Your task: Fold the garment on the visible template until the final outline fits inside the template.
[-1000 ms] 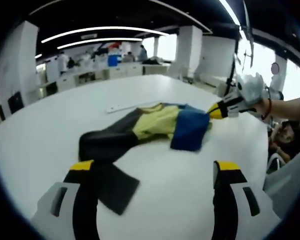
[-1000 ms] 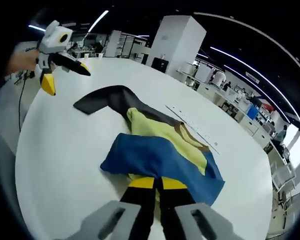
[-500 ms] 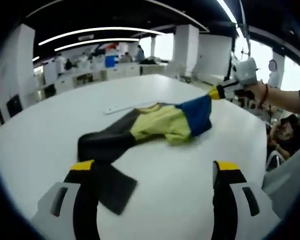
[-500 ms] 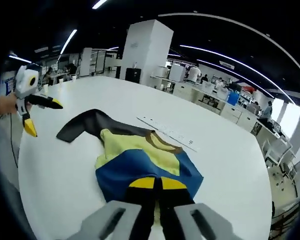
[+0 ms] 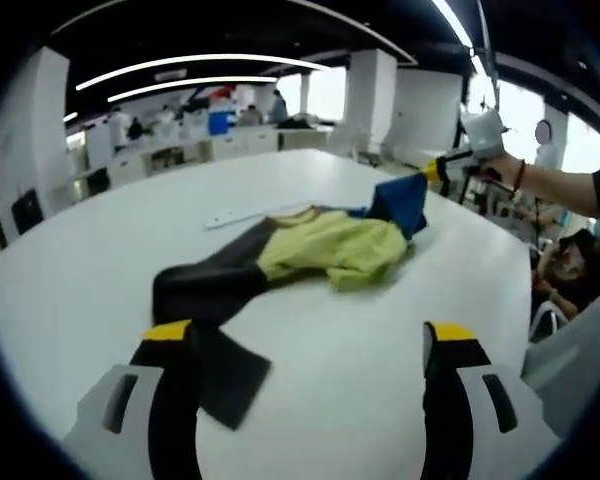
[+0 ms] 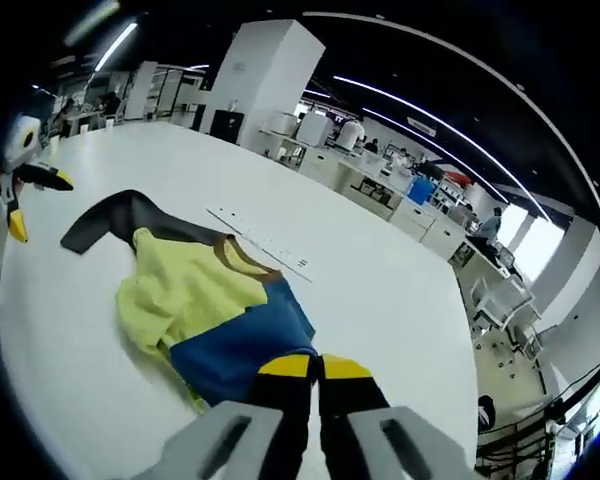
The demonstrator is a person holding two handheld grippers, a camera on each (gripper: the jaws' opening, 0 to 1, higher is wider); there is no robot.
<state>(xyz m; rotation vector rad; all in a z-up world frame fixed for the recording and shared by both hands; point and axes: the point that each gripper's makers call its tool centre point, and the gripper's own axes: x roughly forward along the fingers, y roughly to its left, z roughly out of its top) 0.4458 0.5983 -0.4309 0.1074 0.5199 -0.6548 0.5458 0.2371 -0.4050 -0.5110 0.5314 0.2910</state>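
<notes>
Yellow, blue and black garment (image 5: 310, 255) on the white table (image 5: 380, 400), its blue end pinched in your right gripper.
Left gripper view: your left gripper (image 5: 305, 350) hovers with jaws spread wide, gripping nothing; the black sleeve (image 5: 215, 370) lies beside the left jaw, while your right gripper (image 5: 438, 172) lifts the blue hem (image 5: 400, 203) off the table. Right gripper view: your right gripper (image 6: 315, 368) has its jaws closed together on the blue fabric (image 6: 240, 340); a white ruler-like strip (image 6: 258, 243) lies just beyond the collar, and your left gripper (image 6: 25, 190) waits near the sleeve's end.
</notes>
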